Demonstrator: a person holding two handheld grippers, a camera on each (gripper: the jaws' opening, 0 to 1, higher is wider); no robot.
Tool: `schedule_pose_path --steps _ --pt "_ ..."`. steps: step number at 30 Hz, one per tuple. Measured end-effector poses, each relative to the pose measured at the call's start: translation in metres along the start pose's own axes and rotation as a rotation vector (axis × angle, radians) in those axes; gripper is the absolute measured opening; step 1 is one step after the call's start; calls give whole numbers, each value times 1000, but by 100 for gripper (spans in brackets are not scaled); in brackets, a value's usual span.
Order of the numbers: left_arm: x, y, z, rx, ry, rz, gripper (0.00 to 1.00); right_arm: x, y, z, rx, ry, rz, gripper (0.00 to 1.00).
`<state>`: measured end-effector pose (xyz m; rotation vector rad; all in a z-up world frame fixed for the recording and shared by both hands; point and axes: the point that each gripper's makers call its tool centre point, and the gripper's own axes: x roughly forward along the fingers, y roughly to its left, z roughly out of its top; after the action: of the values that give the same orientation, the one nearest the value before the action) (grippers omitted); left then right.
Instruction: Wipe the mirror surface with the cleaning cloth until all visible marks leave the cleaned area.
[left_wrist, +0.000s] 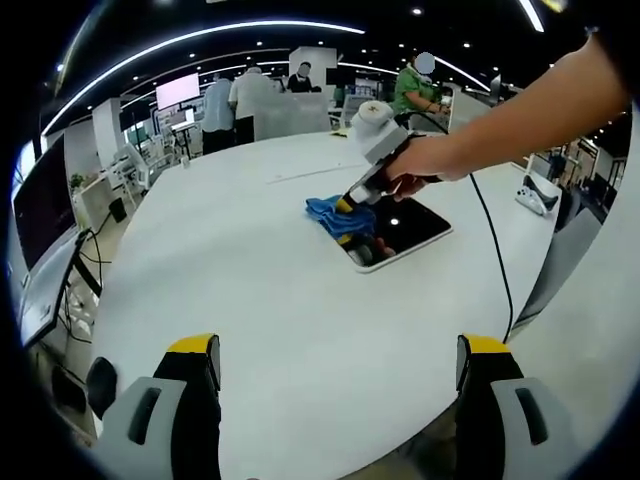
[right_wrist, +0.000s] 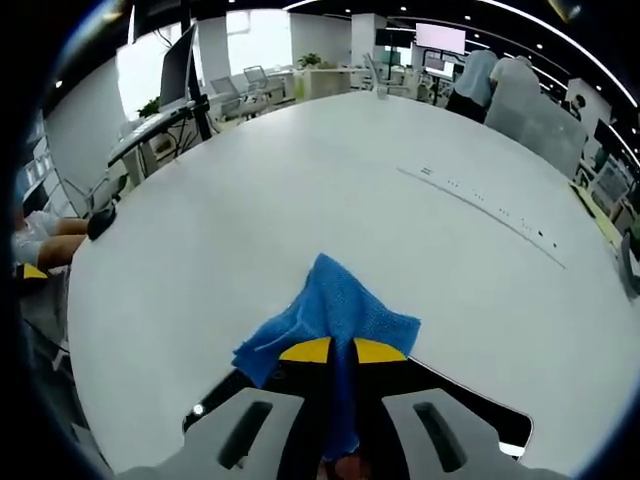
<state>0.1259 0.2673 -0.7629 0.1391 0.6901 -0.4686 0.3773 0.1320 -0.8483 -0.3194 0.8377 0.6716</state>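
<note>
My right tongs (right_wrist: 342, 352) are clamped on the blue cleaning cloth (right_wrist: 330, 310), jaws pinched together with the cloth bunched between the yellow tips and spilling forward onto the white bench (right_wrist: 300, 180). In the left gripper view the same right tongs (left_wrist: 352, 205), held in my hand (left_wrist: 425, 165), press the cleaning cloth (left_wrist: 338, 218) at the near-left edge of the mirror (left_wrist: 415, 225), a dark rectangular plate lying flat on the bench (left_wrist: 250, 300).

My left tongs (left_wrist: 338, 365) are apart, holding nothing, well back from the mirror over the bench edge.

Judgement on the step: the wipe looks to be at its start, cloth half on the mirror's edge. To do it well I should keep the cloth flat under the tips, drag across the glass in overlapping passes, and avoid pushing the mirror along the bench. Bracing its far edge with the left tongs may help.

Containers: none that I can make out on the bench. Farther off, people stand around desks.
</note>
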Motion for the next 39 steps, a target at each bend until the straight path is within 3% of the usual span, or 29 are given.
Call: schedule_pose_path --steps 39 --pt "7 -8 7 25 -3 -14 99 -13 -29 -19 -6 26 -20 2"
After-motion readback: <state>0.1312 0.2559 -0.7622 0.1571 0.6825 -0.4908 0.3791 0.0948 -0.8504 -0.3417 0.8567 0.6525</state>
